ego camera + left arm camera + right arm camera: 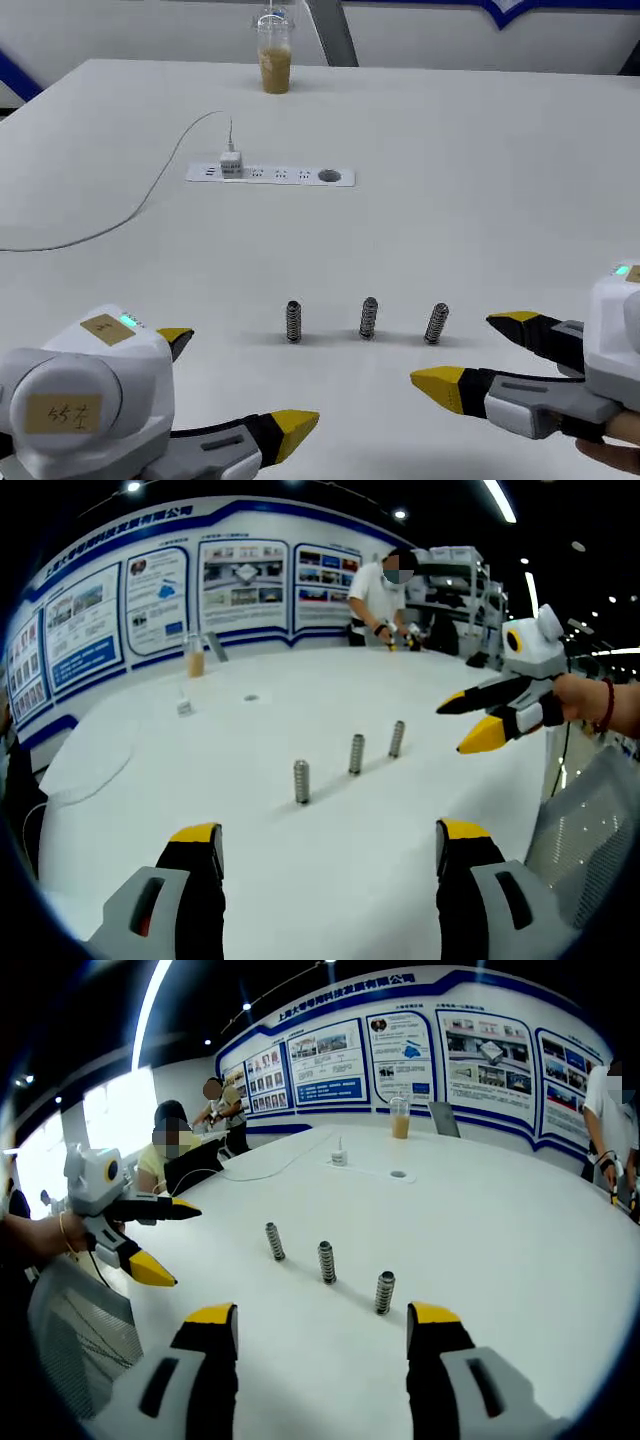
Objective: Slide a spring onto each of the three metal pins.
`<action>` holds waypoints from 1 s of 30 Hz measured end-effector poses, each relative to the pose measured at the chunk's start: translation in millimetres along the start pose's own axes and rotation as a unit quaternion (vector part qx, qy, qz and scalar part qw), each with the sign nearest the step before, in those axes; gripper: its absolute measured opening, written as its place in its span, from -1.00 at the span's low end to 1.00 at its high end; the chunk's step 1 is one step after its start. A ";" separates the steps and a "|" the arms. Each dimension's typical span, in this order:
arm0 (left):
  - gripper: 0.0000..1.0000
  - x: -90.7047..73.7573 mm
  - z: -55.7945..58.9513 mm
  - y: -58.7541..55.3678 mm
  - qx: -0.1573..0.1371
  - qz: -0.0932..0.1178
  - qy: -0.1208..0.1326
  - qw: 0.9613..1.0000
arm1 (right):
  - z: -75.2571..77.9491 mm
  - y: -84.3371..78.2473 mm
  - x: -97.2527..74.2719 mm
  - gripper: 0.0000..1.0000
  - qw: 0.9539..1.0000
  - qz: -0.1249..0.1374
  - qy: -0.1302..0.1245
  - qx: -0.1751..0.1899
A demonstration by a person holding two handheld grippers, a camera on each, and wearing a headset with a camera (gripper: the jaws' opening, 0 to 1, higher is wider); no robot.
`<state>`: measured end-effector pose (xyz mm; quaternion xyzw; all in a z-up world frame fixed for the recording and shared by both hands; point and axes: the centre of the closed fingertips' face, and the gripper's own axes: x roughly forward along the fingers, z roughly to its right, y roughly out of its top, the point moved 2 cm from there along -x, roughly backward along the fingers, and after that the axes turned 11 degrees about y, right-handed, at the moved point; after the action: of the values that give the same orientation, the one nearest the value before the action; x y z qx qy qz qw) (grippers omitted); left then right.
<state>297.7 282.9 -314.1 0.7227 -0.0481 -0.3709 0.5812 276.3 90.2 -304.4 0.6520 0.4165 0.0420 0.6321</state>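
Fingers [288, 427] of the left gripper [240, 380] are spread wide apart with nothing between them, and those of the right gripper [458, 349] are parted too and hold nothing. Between the two grippers, three springs stand in a row on the white surface [470, 210]. The left spring [293, 321] and middle spring [369, 317] are upright, and the right spring [436, 323] leans a little. Whether a pin runs inside each coil is too small to tell. Neither gripper touches a spring. The right gripper's yellow tips are near the right spring, and the left gripper's sit clear of the left spring. Farther back on the surface lies a white power strip [285, 176] with a white plug [231, 164] in it. A thin cable [140, 205] curves away from the plug to the left. At the far edge stands a clear cup [274, 55] of brownish drink. In the left gripper view a person [383, 595] stands at the far end of the surface.
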 end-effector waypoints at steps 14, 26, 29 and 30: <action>0.82 -12.6 1.2 -0.6 0.008 -0.008 0.001 1.000 | -9.2 -11.4 -16.8 0.56 1.000 -0.009 -0.012 0.011; 0.81 -17.5 2.8 -1.7 0.006 -0.005 0.003 1.000 | -13.2 -17.6 -29.8 0.60 1.000 -0.006 -0.026 0.015; 0.80 -18.4 2.6 -3.6 0.010 -0.009 0.003 1.000 | -13.6 -17.8 -32.1 0.60 0.999 -0.004 -0.028 0.018; 0.79 -18.8 2.4 -3.9 0.010 -0.010 0.004 1.000 | -14.1 -18.0 -32.9 0.61 0.999 -0.002 -0.028 0.018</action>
<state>281.3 291.6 -308.5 0.7302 -0.0423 -0.3737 0.5705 237.9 79.1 -301.5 0.6631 0.4010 0.0148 0.6318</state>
